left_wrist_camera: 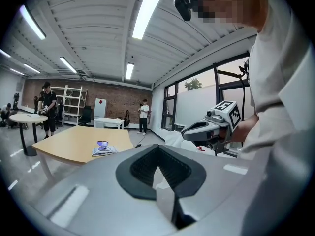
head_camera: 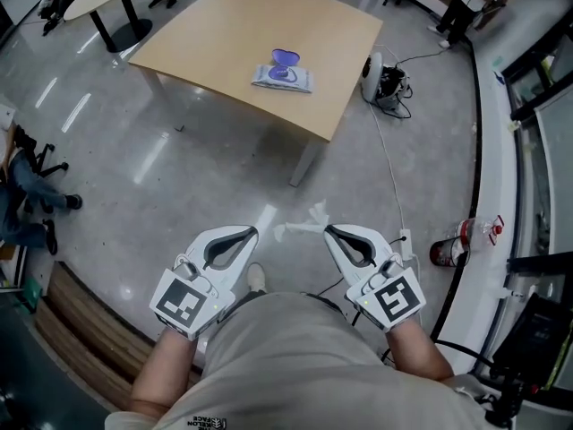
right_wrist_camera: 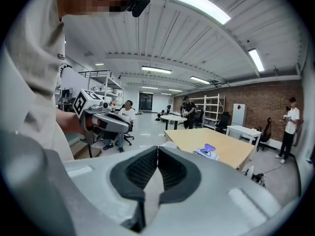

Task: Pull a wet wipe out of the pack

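Right gripper [head_camera: 328, 230] pinches a white wet wipe [head_camera: 303, 228], left gripper [head_camera: 254, 232] closed empty, pack [head_camera: 283, 77] on far table [head_camera: 224, 25].

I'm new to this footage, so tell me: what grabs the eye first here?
Low in the head view, the left hand-held gripper is shut and empty, while the right hand-held gripper pinches what looks like a white wipe. Far ahead on the tan table lies the wipe pack, its purple lid up.

Print on the pack [head_camera: 283, 78] is unreadably small.
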`<state>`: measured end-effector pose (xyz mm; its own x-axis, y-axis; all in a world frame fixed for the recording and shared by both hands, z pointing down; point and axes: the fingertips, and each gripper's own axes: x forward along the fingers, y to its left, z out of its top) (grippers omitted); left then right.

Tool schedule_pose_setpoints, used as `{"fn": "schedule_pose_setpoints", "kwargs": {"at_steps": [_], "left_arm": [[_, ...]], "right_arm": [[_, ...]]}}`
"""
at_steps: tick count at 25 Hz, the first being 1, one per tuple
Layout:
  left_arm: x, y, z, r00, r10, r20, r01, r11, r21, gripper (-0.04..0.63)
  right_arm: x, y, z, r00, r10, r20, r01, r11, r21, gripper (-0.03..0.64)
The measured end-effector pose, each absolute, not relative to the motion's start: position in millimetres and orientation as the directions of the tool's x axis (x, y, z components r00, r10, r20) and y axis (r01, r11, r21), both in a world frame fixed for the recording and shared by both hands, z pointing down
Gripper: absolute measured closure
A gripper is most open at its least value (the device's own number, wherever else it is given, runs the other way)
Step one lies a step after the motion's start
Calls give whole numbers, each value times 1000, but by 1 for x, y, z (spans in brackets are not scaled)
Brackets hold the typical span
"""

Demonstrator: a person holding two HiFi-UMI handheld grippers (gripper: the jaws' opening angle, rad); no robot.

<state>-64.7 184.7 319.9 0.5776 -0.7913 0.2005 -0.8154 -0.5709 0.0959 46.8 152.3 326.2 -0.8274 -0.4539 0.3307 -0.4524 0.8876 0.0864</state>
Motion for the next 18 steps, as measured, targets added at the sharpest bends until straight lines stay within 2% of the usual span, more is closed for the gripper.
{"fn": "schedule_pose_setpoints", "kwargs": {"at_steps": [6,11,18], "left_arm": [[-15,207,313,567,-801,191,-823,-561,91,589],[24,228,315,521,-821,233,-852,-515,94,589],[85,264,312,516,-829,213,-855,-514,70,589]], "right_arm": [[92,183,321,-859,-415,301,-418,907,56,611],[137,208,318,-876,-388,287,-392,919,46,611],[190,242,315,-894,-363,261,-362,931,56,612]]}}
